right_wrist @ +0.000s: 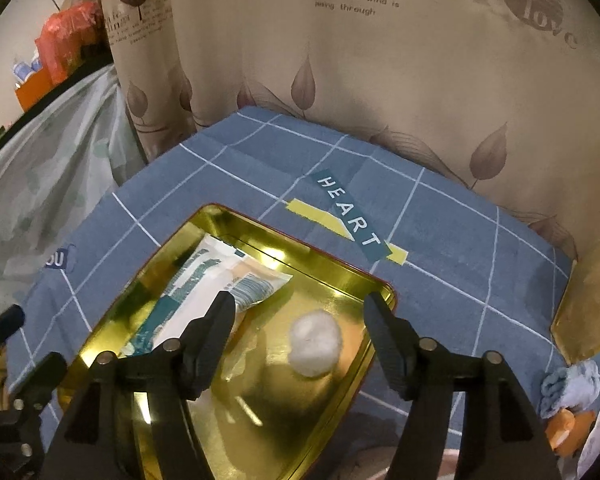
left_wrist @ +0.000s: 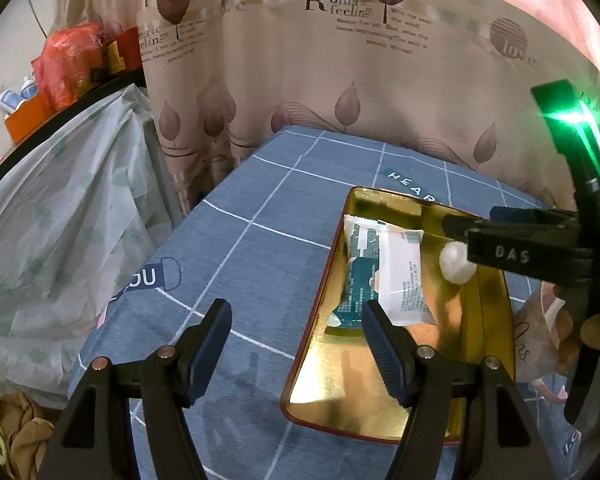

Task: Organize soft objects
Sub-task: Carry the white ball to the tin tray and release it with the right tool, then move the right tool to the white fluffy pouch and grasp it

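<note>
A gold metal tray (left_wrist: 340, 392) (right_wrist: 260, 420) lies on the blue checked tablecloth (left_wrist: 240, 240). Inside it are a white and teal plastic packet (left_wrist: 384, 272) (right_wrist: 204, 280) and a white cotton ball (left_wrist: 454, 266) (right_wrist: 315, 342). My right gripper (right_wrist: 299, 312) hangs over the tray's right half, open. The cotton ball rests on the tray floor between its fingers, touching neither. My left gripper (left_wrist: 296, 312) is open and empty, straddling the tray's left rim, with its right finger (left_wrist: 380, 340) above the packet's near end.
A leaf-print curtain (left_wrist: 340, 80) closes off the back. A bulky plastic-covered shape (left_wrist: 60, 240) stands to the left. A gold lid (right_wrist: 588, 308), a pale blue cloth item (right_wrist: 568, 388) and an orange object (right_wrist: 568, 428) lie right of the tray.
</note>
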### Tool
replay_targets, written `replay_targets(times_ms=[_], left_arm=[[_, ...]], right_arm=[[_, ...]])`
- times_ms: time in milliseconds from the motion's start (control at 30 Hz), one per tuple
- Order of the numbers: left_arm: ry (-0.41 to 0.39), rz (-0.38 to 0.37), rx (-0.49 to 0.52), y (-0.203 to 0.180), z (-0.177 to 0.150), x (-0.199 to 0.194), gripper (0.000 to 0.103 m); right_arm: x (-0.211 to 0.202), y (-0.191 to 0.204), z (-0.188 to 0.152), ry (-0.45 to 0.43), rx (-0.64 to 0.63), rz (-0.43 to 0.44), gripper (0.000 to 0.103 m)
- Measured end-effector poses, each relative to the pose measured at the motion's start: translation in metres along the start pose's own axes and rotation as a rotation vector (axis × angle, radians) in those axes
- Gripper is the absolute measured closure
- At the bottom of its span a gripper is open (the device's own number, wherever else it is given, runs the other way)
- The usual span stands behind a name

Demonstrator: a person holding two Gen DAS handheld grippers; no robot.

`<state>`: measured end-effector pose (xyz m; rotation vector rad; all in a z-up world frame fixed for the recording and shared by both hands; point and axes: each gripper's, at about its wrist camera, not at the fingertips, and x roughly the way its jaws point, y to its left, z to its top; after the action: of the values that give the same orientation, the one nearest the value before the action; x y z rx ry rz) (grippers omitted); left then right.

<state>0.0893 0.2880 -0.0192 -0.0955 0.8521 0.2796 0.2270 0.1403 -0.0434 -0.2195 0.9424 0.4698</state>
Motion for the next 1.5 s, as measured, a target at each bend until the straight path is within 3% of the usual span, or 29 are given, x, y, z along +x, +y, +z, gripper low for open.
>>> replay_targets(times_ms=[300,633,1000,1133,1500], left_arm=[[0.004,-0.001,0.014,-0.003,-0.001,0.002,0.034],[0.0,0.003,0.044,-0.015,-0.006,-0.001,0.034],[-0.014,0.008,0.078,-0.03,-0.008,-0.006,0.034],[-0.023,0.012,0.093,-0.035,-0.009,-0.009,0.034],[-0.098,-0.028,0.164,-0.067,-0.007,-0.044,0.034]], right_arm=[[-0.051,-0.015,-0.018,-0.079,0.02,0.021,0.039],[-0.115,-0.085,-0.083,-0.137,0.087,-0.082,0.038],[-0.172,-0.215,-0.169,-0.108,0.296,-0.329,0.035],[-0.182,-0.259,-0.205,-0.062,0.385,-0.405,0.034],[-0.172,-0.308,-0.262,0.0,0.514,-0.409,0.034]])
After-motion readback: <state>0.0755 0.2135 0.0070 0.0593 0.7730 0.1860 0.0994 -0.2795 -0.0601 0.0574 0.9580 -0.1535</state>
